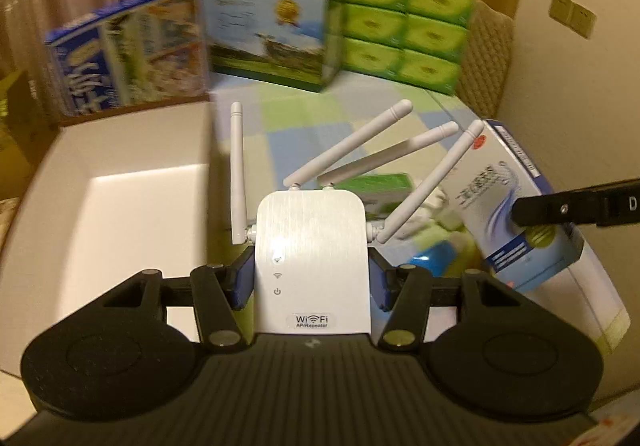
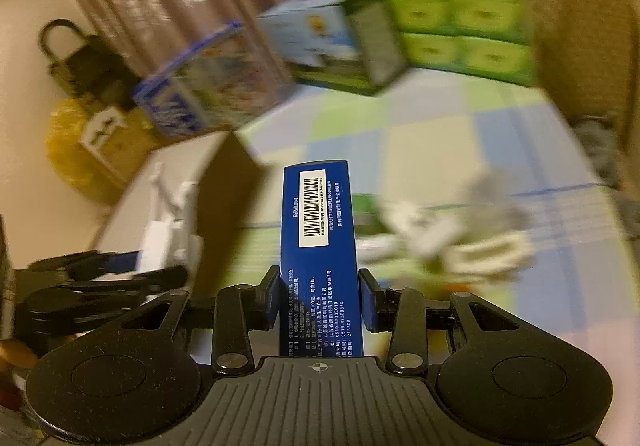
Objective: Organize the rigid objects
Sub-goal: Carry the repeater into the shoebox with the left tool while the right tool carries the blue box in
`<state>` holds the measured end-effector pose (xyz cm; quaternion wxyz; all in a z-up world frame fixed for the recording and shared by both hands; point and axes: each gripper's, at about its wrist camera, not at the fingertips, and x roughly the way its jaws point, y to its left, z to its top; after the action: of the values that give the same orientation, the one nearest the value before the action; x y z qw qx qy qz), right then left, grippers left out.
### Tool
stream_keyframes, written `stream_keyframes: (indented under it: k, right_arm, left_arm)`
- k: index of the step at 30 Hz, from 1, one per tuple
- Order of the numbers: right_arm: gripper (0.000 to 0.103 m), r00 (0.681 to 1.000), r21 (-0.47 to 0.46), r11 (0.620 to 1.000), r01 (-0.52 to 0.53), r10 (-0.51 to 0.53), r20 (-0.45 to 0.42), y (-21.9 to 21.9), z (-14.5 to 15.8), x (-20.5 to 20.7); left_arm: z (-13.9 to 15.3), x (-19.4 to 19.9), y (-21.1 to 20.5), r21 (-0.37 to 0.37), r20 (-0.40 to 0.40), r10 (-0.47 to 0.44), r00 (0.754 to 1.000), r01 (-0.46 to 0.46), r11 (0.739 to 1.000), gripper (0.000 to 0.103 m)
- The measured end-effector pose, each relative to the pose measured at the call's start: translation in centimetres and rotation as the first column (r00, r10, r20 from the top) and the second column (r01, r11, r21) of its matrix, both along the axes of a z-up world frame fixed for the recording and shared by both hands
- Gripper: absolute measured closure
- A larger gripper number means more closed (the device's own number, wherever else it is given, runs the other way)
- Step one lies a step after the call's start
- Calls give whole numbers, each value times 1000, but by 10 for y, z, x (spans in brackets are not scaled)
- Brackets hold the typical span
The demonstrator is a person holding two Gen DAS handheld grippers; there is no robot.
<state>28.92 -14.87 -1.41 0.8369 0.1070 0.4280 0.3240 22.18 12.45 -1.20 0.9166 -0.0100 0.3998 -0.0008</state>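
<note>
My left gripper (image 1: 312,280) is shut on a white WiFi repeater (image 1: 312,242), its blue pads pressing both sides; the repeater's several antennas fan upward. It hangs by the right wall of an open white carton (image 1: 132,142). My right gripper (image 2: 320,298) is shut on a long blue and white box (image 2: 320,214), held on edge with the barcode side up. In the left wrist view that box (image 1: 500,186) shows at the right with one of the right gripper's fingers (image 1: 560,208) on it. The right wrist view shows the left gripper (image 2: 104,282) blurred at the left.
At the back of the checkered tablecloth (image 1: 304,126) stand a blue carton (image 1: 128,54), a blue-green carton (image 1: 272,34) and stacked green tissue packs (image 1: 404,22). A small green box (image 1: 380,190), white cables (image 2: 452,238) and a blue object (image 1: 432,258) lie mid-table. A chair back (image 1: 488,58) stands at the right.
</note>
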Motion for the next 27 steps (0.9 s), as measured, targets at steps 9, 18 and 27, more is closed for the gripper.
stream_keyframes:
  k: [9, 18, 27]
  right_arm:
    - [67, 995, 108, 989, -100, 97, 29, 143, 23, -15]
    - [67, 992, 76, 991, -112, 115, -42, 240, -2, -11]
    - [66, 991, -111, 988, -112, 103, -83, 285, -40, -13]
  left_arm:
    - [20, -23, 107, 39, 21, 93, 995, -94, 995, 52]
    - [-10, -19, 178, 8, -60, 171, 983, -171, 985, 52]
    - [-51, -10, 203, -16, -166, 163, 973, -168, 986, 52]
